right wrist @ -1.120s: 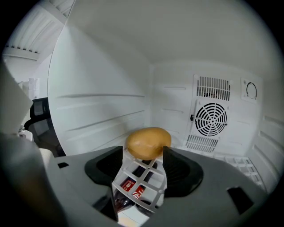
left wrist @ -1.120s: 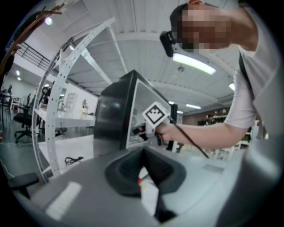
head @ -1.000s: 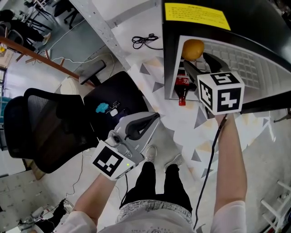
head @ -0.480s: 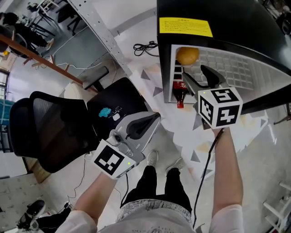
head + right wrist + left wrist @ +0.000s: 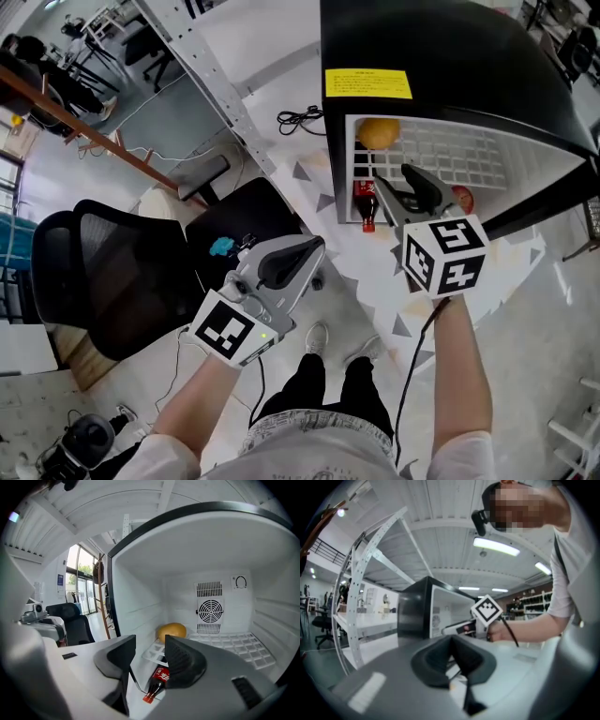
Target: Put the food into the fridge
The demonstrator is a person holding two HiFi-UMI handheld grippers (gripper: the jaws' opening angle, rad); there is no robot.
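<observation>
The black fridge (image 5: 450, 47) stands open, its inside white with a wire shelf (image 5: 469, 155). A round orange fruit (image 5: 380, 132) lies on the shelf's left end, and a cola bottle (image 5: 365, 203) lies below it. In the right gripper view the fruit (image 5: 171, 631) and the bottle (image 5: 157, 684) show past the jaws. My right gripper (image 5: 394, 180) hovers just outside the fridge mouth. Its jaws are closing with a gap left and nothing between them (image 5: 150, 644). My left gripper (image 5: 317, 247) hangs low over the floor, shut and empty (image 5: 452, 641). A small red thing (image 5: 461, 198) peeks out beside the right gripper.
A black mesh office chair (image 5: 103, 272) and a dark seat (image 5: 239, 211) stand left of the fridge. A perforated metal beam (image 5: 197, 66) runs diagonally above them. A black cable (image 5: 300, 120) lies coiled on the floor. The person's legs and shoes (image 5: 323, 337) are below the grippers.
The right gripper has drawn back out of the fridge towards the person, and its jaws have narrowed. The left gripper has barely moved. The head view has shifted, showing more of the fridge top.
</observation>
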